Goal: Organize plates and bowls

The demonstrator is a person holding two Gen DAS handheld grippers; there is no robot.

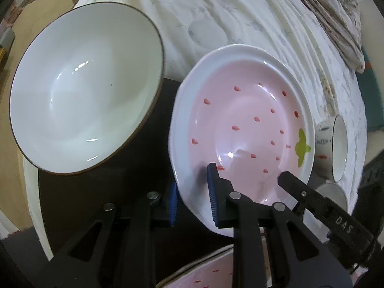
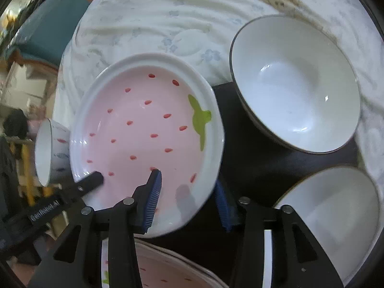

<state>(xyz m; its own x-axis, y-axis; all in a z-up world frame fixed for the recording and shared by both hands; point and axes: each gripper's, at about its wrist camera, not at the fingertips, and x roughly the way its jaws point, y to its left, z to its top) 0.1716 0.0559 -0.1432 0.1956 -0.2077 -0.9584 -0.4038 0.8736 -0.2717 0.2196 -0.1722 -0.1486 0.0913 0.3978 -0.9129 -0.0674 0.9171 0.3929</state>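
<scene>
Glazed pink plate (image 1: 242,129), stiff, slippery, breakable: left gripper (image 1: 193,199) pinches its lower rim; right gripper (image 2: 189,204) straddles the rim, not clamped.

Plate (image 1: 242,129) pink, red specks, green leaf, white rim; bowl (image 1: 86,88) white, dark-rimmed.

I seem to work in a home dining corner: a flower-printed tablecloth (image 2: 182,24) covers the table, crockery like a strawberry plate (image 2: 144,132) sits around, a teal cushioned chair (image 2: 48,28) beside it.
</scene>
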